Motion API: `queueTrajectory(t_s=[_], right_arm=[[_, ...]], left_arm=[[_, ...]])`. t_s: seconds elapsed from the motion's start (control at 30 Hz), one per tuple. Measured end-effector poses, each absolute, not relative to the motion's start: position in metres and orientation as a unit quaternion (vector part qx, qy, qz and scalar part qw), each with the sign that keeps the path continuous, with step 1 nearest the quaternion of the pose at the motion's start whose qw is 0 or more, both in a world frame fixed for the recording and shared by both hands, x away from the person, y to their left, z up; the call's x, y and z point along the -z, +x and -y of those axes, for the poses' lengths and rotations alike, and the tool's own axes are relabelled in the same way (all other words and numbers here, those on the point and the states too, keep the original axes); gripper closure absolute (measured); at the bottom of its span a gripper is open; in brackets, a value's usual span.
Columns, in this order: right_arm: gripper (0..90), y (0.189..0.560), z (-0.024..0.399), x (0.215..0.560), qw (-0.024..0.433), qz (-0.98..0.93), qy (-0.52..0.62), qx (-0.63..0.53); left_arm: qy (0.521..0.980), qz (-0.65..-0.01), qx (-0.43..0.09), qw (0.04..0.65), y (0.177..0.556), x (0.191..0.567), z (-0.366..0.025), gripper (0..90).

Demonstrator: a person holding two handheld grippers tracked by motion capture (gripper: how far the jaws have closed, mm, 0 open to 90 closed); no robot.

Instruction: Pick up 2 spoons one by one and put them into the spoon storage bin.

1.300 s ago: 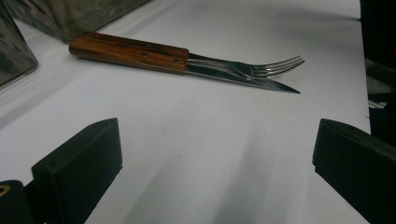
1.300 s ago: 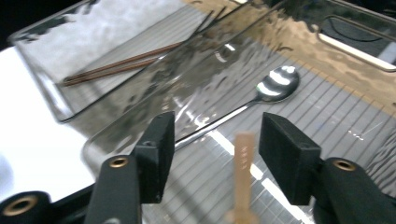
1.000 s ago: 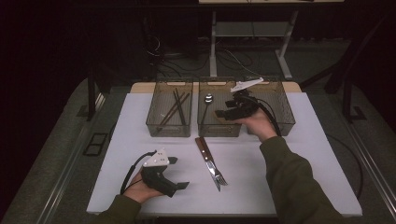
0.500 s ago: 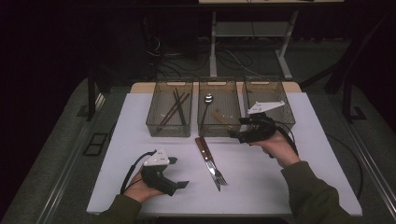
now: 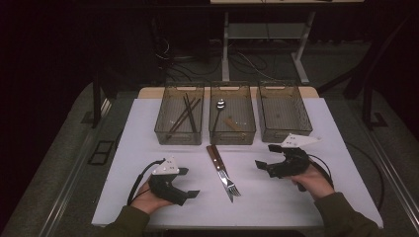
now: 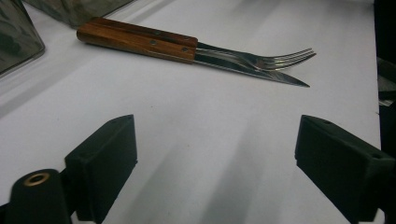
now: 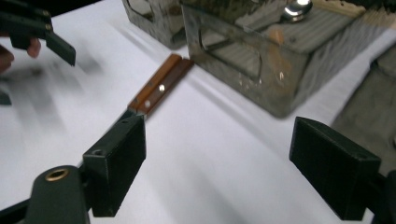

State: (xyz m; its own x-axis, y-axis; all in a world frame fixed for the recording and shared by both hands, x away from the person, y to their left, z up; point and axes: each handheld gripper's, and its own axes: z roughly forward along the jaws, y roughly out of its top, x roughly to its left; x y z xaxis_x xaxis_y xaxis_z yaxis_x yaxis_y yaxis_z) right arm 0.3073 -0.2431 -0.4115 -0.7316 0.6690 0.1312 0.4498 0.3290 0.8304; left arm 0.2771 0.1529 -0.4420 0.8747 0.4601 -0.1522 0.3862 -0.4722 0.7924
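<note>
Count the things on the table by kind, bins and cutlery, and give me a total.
Bins: 3
Chopsticks: 2
Spoon: 1
Knife: 1
Fork: 1
Total: 8

Open worktop in front, three bins walling off the far edge

The white worktop lies bare between the left tongs and the right tongs, save for the knife and fork lying together in the middle, their wooden handles pointing at the middle bin. Both tongs stand wide with nothing between the jaws; the left pair has just been closing a little, the right opening. Along the far edge the left bin, middle bin and right bin stand side by side with narrow gaps, blocking any low pass forward; bare strips of worktop remain at either end.
</note>
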Motion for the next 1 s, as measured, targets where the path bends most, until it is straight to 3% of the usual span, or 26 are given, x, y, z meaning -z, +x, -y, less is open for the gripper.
queueTrajectory(t_s=[0.37,0.5,0.9,1.0], right_arm=[[18.4,0.281,0.266,0.433,0.128,-0.806,0.343,-0.465],[17.1,0.274,0.273,0.441,0.129,-0.806,0.354,-0.457],[14.9,0.263,0.277,0.448,0.121,-0.813,0.351,-0.449],[14.9,0.263,0.277,0.448,0.121,-0.813,0.348,-0.452]], left_arm=[[0.851,-0.262,-0.037,0.453,0.278,0.439,-0.154,24.1],[0.852,-0.264,-0.039,0.451,0.281,0.437,-0.153,36.2],[0.862,-0.276,-0.046,0.422,0.307,0.430,-0.138,88.6],[0.865,-0.272,-0.048,0.420,0.313,0.428,-0.129,89.6]])
